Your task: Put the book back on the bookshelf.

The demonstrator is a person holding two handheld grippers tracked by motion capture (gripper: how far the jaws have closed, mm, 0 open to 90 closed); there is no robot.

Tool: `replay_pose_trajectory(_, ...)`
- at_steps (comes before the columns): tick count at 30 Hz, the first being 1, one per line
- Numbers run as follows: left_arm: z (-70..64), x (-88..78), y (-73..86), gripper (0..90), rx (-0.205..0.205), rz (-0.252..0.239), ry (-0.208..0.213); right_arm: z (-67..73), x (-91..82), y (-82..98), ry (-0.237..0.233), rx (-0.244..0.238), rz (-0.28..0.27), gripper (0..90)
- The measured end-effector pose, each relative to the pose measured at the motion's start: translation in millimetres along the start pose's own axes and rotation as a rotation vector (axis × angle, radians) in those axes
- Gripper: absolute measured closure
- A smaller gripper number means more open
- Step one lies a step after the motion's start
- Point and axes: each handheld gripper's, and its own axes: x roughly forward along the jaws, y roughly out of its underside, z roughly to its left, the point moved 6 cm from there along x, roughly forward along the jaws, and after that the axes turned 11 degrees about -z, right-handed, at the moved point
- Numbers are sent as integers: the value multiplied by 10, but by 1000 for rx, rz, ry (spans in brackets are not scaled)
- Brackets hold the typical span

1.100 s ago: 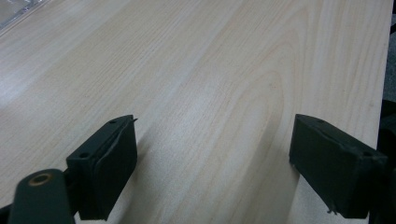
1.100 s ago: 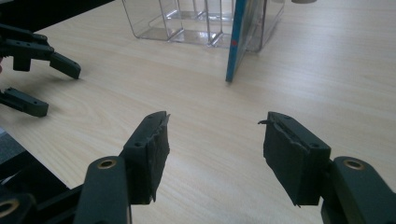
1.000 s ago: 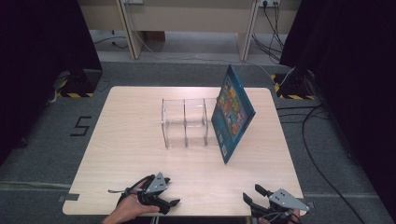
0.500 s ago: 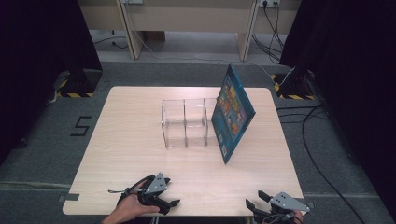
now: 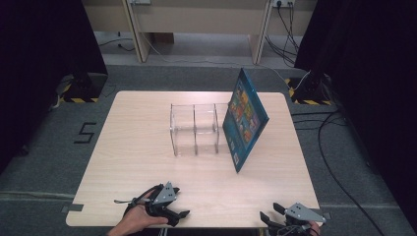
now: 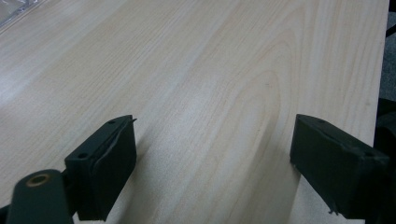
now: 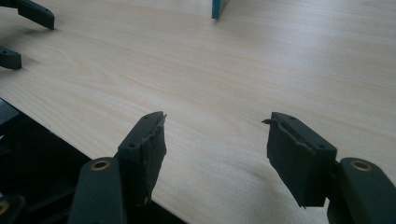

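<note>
From where I stand, the left gripper sits at about seven o'clock on the table, resting near the front edge in the person's hand; its jaws stand well apart with only bare wood between them, and they have just been opening a little further. Moving right, a clear acrylic rack with upright dividers stands near the table's centre, its slots empty. Leaning against the rack's right end is the blue picture book, tilted with its cover facing the front right, its long axis running from about five o'clock at the near corner up toward eleven. Furthest right, at roughly five o'clock, the right gripper hovers at the front edge, jaws likewise spread wide and holding nothing. The book lies at about eleven o'clock from that right gripper and well apart from it; I judge the right hand nearer to it than the left, so the reach would go forward and slightly leftward
</note>
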Motion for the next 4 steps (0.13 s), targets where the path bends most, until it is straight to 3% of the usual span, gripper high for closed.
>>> replay_pose_trajectory(4, -1, 1, -1, 135, 2, 0, 1, -3, -1, 0, 3, 2, 1, 378)
